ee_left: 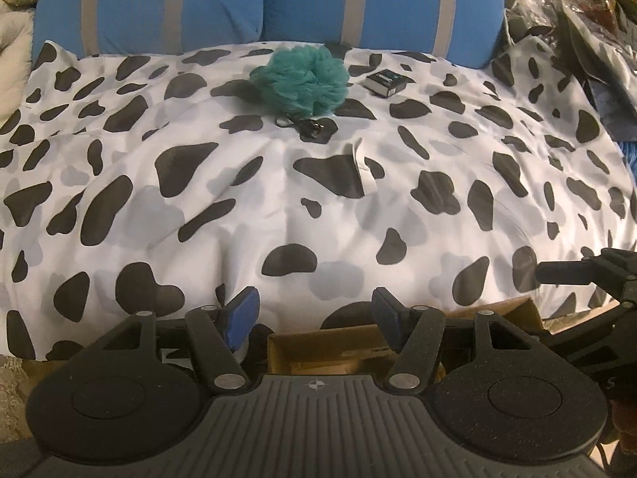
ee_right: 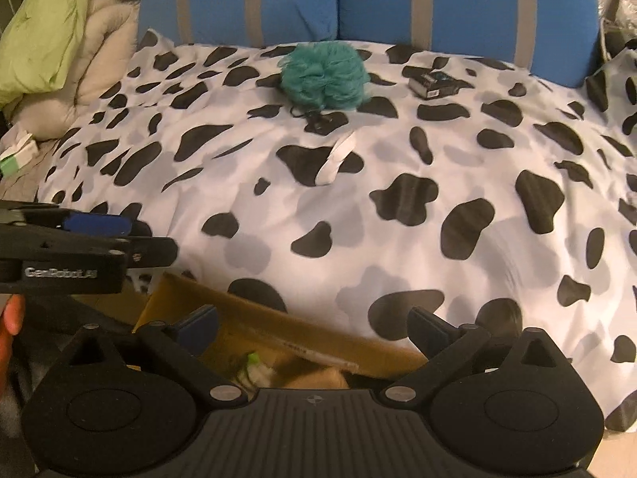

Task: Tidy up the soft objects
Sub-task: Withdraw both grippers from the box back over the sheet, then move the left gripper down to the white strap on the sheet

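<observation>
Fingers of the left gripper (ee_left: 314, 310) and right gripper (ee_right: 314, 328) are spread, grasping nothing, above a cardboard box (ee_right: 254, 330); teal pouf (ee_left: 300, 77) lies far on the cow-print bed (ee_left: 458, 215).

Teal pouf waiting at the far side of my bed

The fluffy teal pouf (ee_left: 300, 79) sits rounded and loose on my cow-print cover, close under the blue pillows, its dark cord and clip trailing toward me (the clip lies on a black patch). In my cardboard box (ee_right: 254, 330) below, something tan and green shows, blurred.
</observation>
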The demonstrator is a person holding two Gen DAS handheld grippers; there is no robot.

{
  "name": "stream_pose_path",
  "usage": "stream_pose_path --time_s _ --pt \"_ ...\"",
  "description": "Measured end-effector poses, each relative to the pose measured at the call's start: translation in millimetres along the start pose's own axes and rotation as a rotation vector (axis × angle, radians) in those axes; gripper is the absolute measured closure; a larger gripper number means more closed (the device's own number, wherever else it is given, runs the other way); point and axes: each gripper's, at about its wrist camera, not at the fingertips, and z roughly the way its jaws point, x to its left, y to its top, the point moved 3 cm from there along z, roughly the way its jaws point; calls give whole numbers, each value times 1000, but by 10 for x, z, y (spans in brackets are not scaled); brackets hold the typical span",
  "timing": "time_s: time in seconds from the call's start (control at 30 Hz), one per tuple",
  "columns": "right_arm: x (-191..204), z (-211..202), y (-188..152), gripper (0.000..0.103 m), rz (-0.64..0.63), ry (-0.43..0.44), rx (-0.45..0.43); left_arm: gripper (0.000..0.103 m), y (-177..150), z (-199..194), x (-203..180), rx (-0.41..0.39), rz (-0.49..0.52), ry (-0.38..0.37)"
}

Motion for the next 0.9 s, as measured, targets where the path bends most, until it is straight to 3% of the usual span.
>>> stream_pose_path --time_s 0.2,0.53,0.9 --pt "-75 -58 18 0 16 -35 -22 42 95 77 -20 8 -5 5" --pt "-235 -182 103 0 63 -63 -72 42 338 185 -246 -99 63 -29" --pt "-477 -220 262 0 32 -159 -104 42 461 381 -350 -121 109 -38"
